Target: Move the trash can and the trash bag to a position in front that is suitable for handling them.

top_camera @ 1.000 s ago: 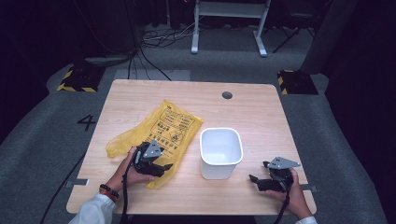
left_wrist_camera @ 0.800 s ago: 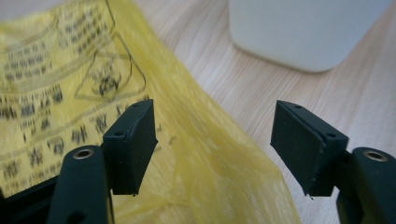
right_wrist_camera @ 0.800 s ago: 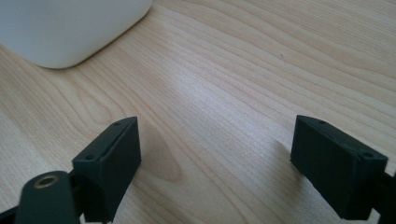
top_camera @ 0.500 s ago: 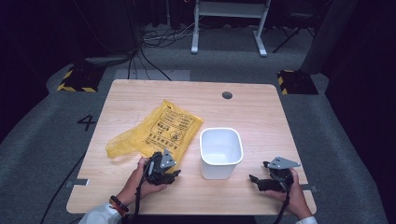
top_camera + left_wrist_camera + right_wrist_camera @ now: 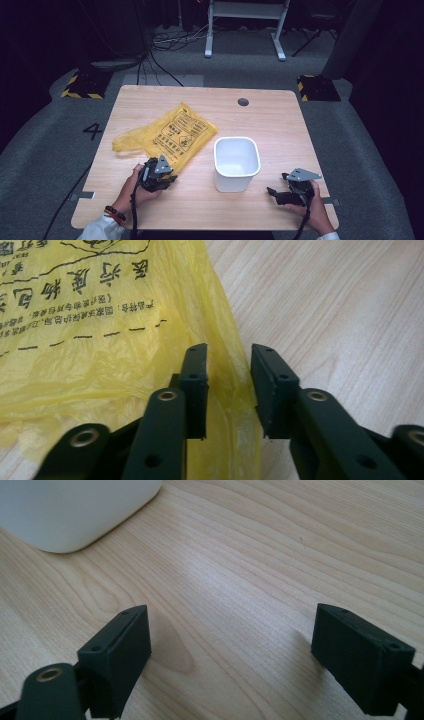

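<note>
While the right hand-held gripper (image 5: pixel 274 192) gapes, the left hand-held gripper (image 5: pixel 229 371) has been closing astride the yellow bag's (image 5: pixel 100 325) edge.

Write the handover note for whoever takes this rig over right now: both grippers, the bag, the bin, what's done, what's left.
Left gripper: jaws have just been closing around the near edge of the yellow bag; a gap shows beside each pad, so no grip yet.
Right gripper: open wide, resting low over bare table right of the white bin, holding nothing.
Bag: lies flat on the table, left of the bin, not lifted.
Bin: upright, looks empty.
Done: left gripper lined up on the bag's edge.
Left: pinch the edge, lift the bag; probably it goes to the bin, with the right gripper helping.
</note>
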The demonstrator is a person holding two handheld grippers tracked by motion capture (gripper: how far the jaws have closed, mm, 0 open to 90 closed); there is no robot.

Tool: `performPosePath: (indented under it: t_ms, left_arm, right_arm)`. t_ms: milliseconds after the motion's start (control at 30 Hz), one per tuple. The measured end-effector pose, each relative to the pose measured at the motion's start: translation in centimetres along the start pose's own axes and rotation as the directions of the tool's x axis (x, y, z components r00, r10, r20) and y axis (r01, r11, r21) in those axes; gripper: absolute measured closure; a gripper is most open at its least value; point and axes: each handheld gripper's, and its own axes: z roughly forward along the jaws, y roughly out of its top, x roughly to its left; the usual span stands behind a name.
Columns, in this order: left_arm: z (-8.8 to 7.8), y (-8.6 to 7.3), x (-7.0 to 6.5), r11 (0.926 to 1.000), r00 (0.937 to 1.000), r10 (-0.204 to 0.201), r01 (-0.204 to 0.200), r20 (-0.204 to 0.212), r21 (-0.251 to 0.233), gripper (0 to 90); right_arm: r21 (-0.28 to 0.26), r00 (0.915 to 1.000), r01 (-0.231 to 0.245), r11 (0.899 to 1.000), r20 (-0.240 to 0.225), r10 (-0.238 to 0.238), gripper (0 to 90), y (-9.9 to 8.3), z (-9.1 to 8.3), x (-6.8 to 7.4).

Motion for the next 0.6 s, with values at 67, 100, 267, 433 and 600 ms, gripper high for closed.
performPosePath:
  t_ms: [67, 100, 267, 433, 600]
  left_arm:
    - [-0.3, 0.3, 0.0, 0.9991, 0.9995, -0.03, 0.03, -0.007, -0.031, 51.3]
    - [-0.5, 0.5, -0.1, 0.9982, 0.9991, -0.041, 0.04, -0.006, -0.044, 48.0]
    - [-0.3, 1.7, -0.5, 0.9943, 0.9964, -0.075, 0.072, -0.04, -0.079, 38.6]
    - [1.5, 2.5, -0.3, 0.9949, 0.9951, -0.084, 0.081, -0.053, -0.06, 47.9]
    - [2.2, 1.8, 0.8, 0.9948, 0.9923, -0.101, 0.099, -0.073, -0.021, 72.5]
  right_arm:
    - [0.0, 1.0, 0.0, 1.0, 0.0, 0.0, 16.2, 0.0, 0.0, 0.0]
    - [0.001, 1.0, 0.0, 1.0, -0.001, 0.0, 16.3, 0.0, 0.0, 0.0]
    - [-0.012, 0.9999, 0.003, 1.0, -0.013, -0.003, 23.4, 0.1, 0.0, -0.1]
    - [-0.061, 0.9998, -0.006, 0.998, -0.021, 0.005, 27.1, 1.5, -0.1, 0.0]
    - [-0.113, 0.9998, -0.012, 0.993, -0.02, 0.01, 30.7, 3.8, 0.5, -0.4]
